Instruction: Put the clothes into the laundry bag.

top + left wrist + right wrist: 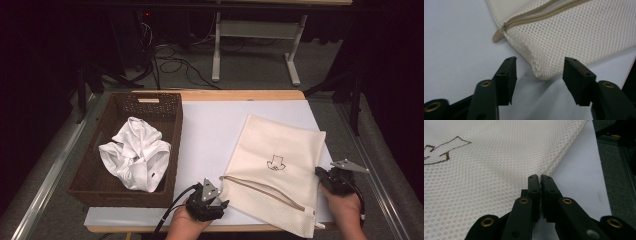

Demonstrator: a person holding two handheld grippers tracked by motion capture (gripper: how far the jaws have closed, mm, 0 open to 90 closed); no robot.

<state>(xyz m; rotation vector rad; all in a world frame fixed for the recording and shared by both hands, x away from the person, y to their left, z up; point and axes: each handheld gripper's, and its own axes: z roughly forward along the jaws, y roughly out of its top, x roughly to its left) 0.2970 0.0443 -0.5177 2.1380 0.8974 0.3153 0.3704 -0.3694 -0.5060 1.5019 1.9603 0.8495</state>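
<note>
Cream mesh, fine-holed and soft — that is the laundry bag (272,165) I am working on, lying flat on the white sheet (210,130) at about four o'clock from the table's middle. A tan zipper (262,190) runs across its near end, and a small dark line drawing (275,162) sits at its centre. My left gripper (539,75) has its jaws spread wide, straddling the bag's rounded corner without touching it, the zipper pull (497,36) at eleven o'clock from them. My right gripper (540,181) is clenched at the bag's right edge — whether any mesh is pinched between the jaws I cannot tell. At nine o'clock, a crumpled white garment (135,152) lies in the brown woven basket (172,107). The bag's far end is cut off in both gripper views.
</note>
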